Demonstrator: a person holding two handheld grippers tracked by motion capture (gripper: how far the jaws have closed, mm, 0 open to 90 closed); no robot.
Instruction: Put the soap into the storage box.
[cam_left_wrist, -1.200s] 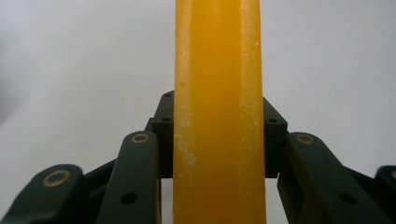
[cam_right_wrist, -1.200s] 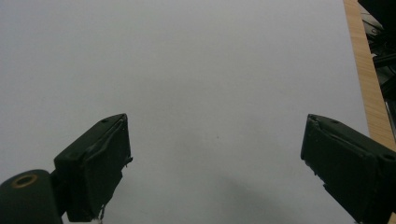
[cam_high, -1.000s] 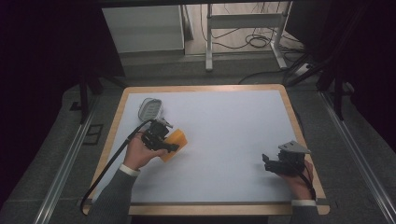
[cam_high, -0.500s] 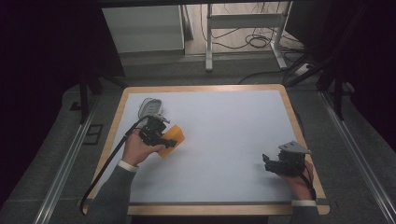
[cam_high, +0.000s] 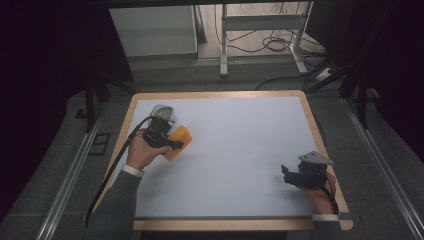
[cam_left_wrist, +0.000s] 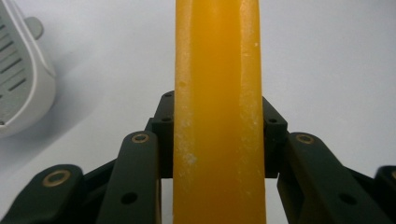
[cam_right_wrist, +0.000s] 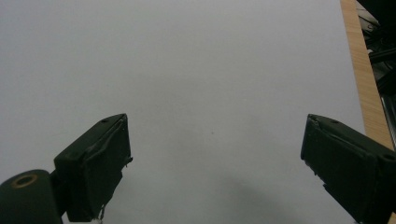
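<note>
A flat orange block (cam_high: 180, 141) is held edge-on by my left gripper (cam_high: 172, 145) at the table's left side, a little above the white surface. In the left gripper view the orange block (cam_left_wrist: 217, 93) runs up the middle, and the left gripper (cam_left_wrist: 217, 126) is shut on it with a black jaw pressing each side. Just beyond it lies a white vented object (cam_high: 163, 112), whose slotted shell (cam_left_wrist: 18, 79) appears at the left. My right gripper (cam_high: 287, 175) rests low near the front right corner. The right gripper (cam_right_wrist: 215, 140) is open, with bare white surface between its jaws.
The white tabletop (cam_high: 240, 140) has a wooden rim (cam_high: 315, 125); that rim (cam_right_wrist: 362, 74) runs close to the right gripper's side. A cable (cam_high: 107, 175) trails from the left gripper over the table's left edge. Metal frame legs and cables stand beyond the far edge.
My left gripper has carried the orange block a little farther away and leftward, closer to the white vented object. The right gripper has stayed in place.
</note>
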